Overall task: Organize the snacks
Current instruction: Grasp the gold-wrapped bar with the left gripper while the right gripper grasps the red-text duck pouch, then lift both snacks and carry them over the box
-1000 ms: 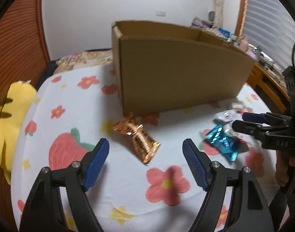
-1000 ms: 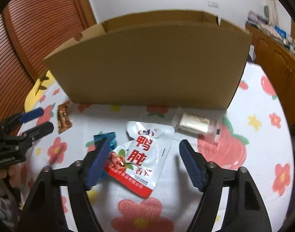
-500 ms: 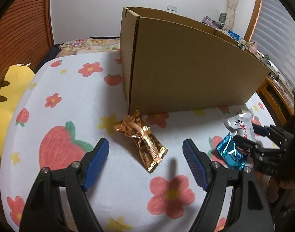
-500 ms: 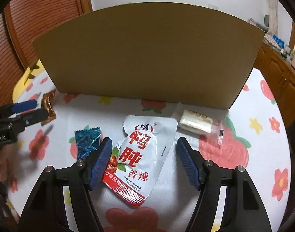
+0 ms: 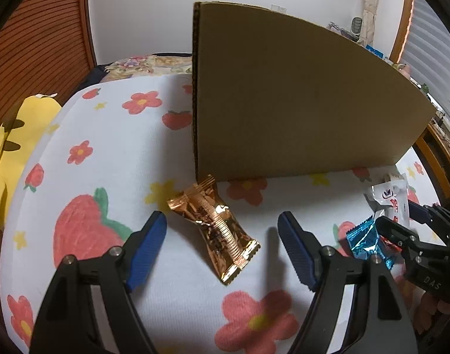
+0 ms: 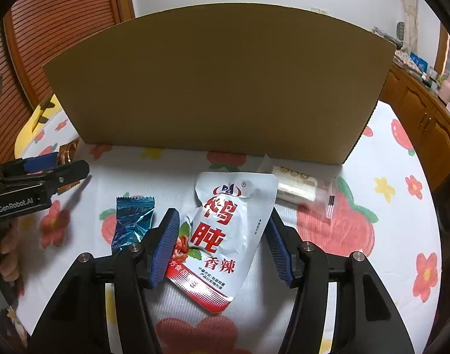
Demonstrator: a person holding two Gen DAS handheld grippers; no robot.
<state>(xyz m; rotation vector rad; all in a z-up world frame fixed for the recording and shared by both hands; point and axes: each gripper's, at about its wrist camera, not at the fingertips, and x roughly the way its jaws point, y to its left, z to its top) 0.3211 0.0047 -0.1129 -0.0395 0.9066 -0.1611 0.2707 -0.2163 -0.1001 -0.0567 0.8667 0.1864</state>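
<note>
Cream biscuit pack (image 6: 295, 184) only in right view; right jaws closing around white pouch (image 6: 225, 230).

Cardboard box (image 6: 219, 85) interior unseen, gold wrapper (image 6: 66, 154) mostly behind left gripper (image 6: 64, 168), shelf items (image 5: 354, 26) indistinct.

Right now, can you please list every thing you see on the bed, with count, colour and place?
cardboard box: 1, brown, standing behind the snacks
gold wrapper: 1, copper-gold, between the left tongs' pads
white pouch: 1, white and red, between the right tongs' pads
blue candy: 1, blue foil, left of the pouch
clear packet: 1, cream contents, right of the pouch
sheet: 1, white with flowers and strawberries
left tongs: open
right tongs: closing around the pouch
</note>
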